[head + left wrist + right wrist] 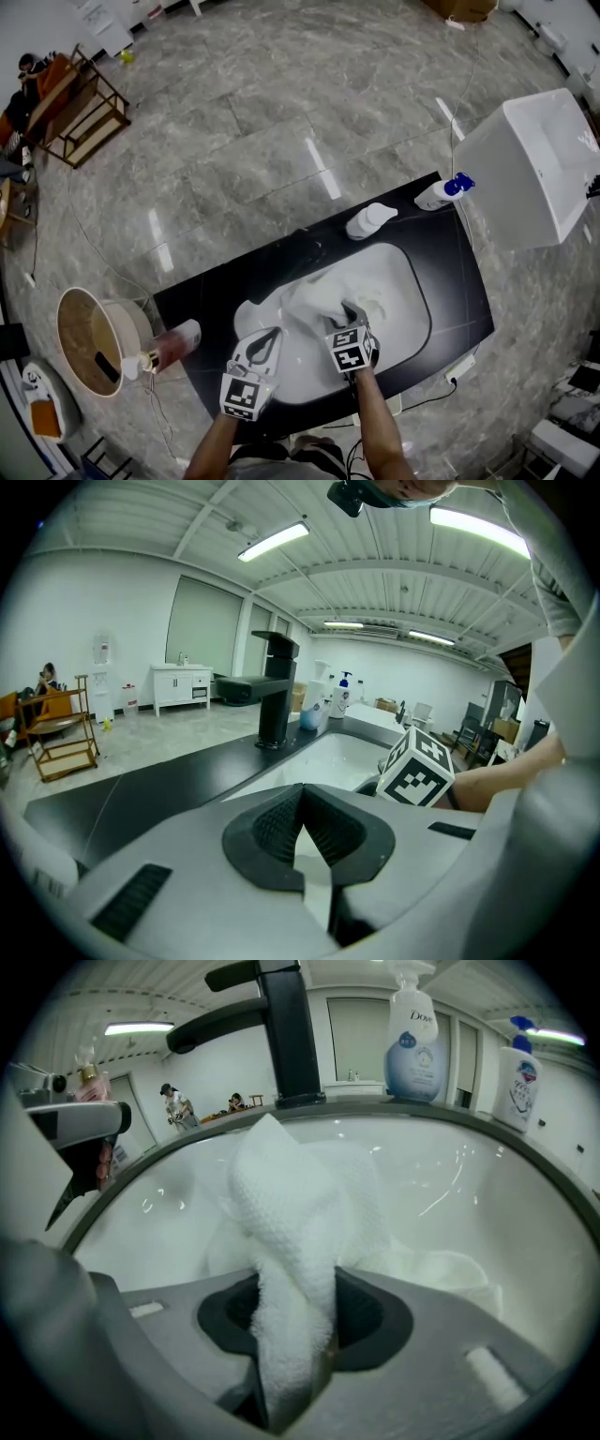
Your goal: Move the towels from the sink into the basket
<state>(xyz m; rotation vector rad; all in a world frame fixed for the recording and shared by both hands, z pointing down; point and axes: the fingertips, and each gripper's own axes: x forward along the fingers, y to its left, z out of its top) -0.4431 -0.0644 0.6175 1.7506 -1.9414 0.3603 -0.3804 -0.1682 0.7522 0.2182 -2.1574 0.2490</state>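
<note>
Towel [281,1232] is pinched between the jaws of the right gripper [289,1330], which are closed narrowly on a bunched fold. The rest of the cloth is heaped in the sink [410,295]. Left gripper [302,829] is held at the sink's near rim, jaws together, nothing between them. Step judged: grasp made, lift not yet done. Next move: towel to be raised clear of the rim and carried to the white container [534,164] at right, taken to be the basket.
</note>
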